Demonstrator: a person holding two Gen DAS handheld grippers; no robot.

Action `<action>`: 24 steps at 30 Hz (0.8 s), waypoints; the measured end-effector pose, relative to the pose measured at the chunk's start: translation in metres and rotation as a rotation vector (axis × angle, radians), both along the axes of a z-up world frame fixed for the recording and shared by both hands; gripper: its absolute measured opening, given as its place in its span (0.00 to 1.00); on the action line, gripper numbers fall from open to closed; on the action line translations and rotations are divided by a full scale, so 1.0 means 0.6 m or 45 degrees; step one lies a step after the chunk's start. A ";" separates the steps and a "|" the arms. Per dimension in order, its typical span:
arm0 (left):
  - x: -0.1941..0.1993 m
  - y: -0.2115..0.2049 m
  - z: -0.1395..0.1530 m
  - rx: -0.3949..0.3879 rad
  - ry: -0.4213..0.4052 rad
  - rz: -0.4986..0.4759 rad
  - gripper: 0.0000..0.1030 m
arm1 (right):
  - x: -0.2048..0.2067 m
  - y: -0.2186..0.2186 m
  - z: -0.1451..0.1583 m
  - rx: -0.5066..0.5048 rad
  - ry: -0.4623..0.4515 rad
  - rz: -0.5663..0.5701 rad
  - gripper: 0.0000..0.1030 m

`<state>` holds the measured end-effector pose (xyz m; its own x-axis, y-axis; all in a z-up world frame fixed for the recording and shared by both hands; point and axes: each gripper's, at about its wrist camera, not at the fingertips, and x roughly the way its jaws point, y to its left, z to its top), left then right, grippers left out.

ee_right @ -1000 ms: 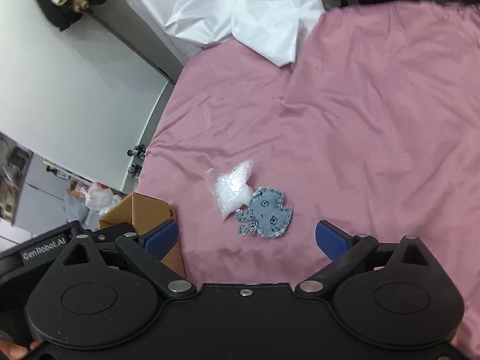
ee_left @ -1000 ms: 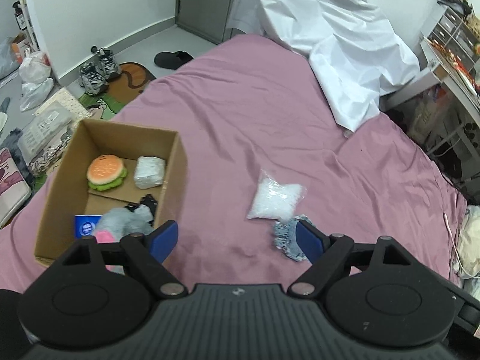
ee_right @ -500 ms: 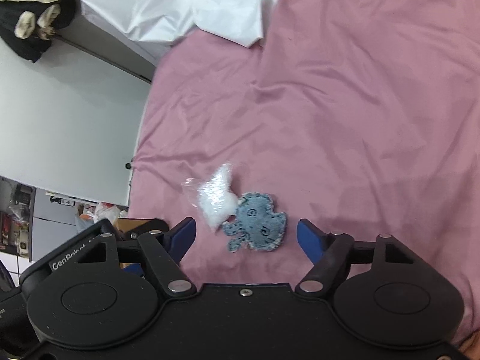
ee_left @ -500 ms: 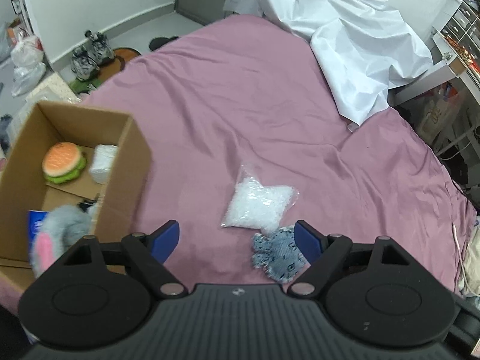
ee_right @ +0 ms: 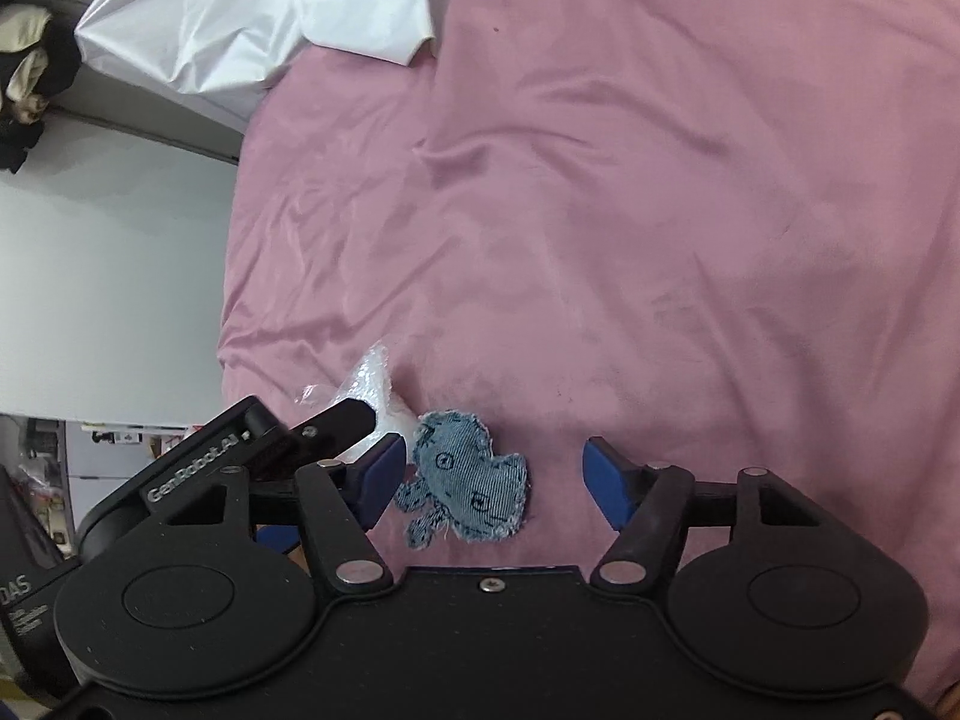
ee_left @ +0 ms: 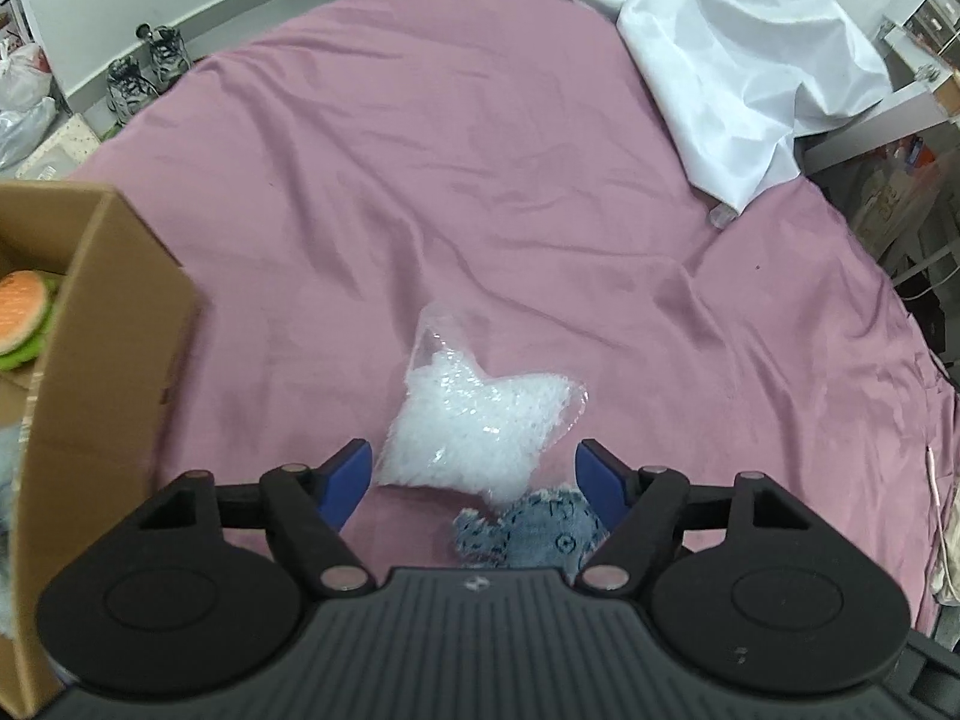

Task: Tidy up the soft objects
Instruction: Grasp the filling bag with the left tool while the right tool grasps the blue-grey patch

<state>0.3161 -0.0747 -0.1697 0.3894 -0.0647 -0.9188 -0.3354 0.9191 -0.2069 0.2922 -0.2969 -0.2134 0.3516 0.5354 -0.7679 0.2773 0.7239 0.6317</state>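
A clear bag of white filling [ee_left: 480,420] lies on the pink bed sheet [ee_left: 480,180]. My left gripper [ee_left: 477,483] is open, its blue fingers either side of the bag's near edge. A blue denim soft toy [ee_left: 534,531] lies just beside the bag. In the right wrist view the denim toy [ee_right: 468,477] sits between the blue fingers of my open right gripper [ee_right: 495,480], and the bag [ee_right: 375,387] is partly hidden behind the left gripper. A cardboard box [ee_left: 102,360] at the left holds a plush burger [ee_left: 24,315].
A crumpled white sheet [ee_left: 720,48] covers the bed's far right corner. Shoes [ee_left: 141,75] and bags stand on the floor beyond the bed's left edge. Shelves and a desk stand to the right of the bed.
My left gripper has moved right from the box towards the bag of filling. My right gripper has come down closer over the denim toy. Both stay open.
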 end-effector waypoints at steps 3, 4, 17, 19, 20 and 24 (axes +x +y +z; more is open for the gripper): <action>0.012 -0.003 -0.019 -0.005 0.023 -0.007 0.71 | 0.009 -0.007 -0.013 0.014 0.024 -0.024 0.63; 0.016 -0.003 -0.024 0.002 0.029 -0.007 0.71 | 0.011 -0.009 -0.019 0.021 0.035 -0.031 0.63; 0.043 0.044 -0.039 -0.032 0.083 0.128 0.37 | 0.045 0.019 -0.029 -0.005 -0.012 0.060 0.65; 0.042 0.054 -0.032 -0.041 0.081 0.146 0.37 | 0.047 0.026 -0.026 -0.028 -0.027 0.085 0.65; 0.042 0.058 -0.029 -0.043 0.079 0.149 0.37 | 0.047 0.028 -0.025 -0.041 -0.035 0.096 0.65; 0.032 0.069 -0.021 -0.043 0.077 0.164 0.37 | 0.043 0.046 -0.014 -0.124 -0.076 0.175 0.65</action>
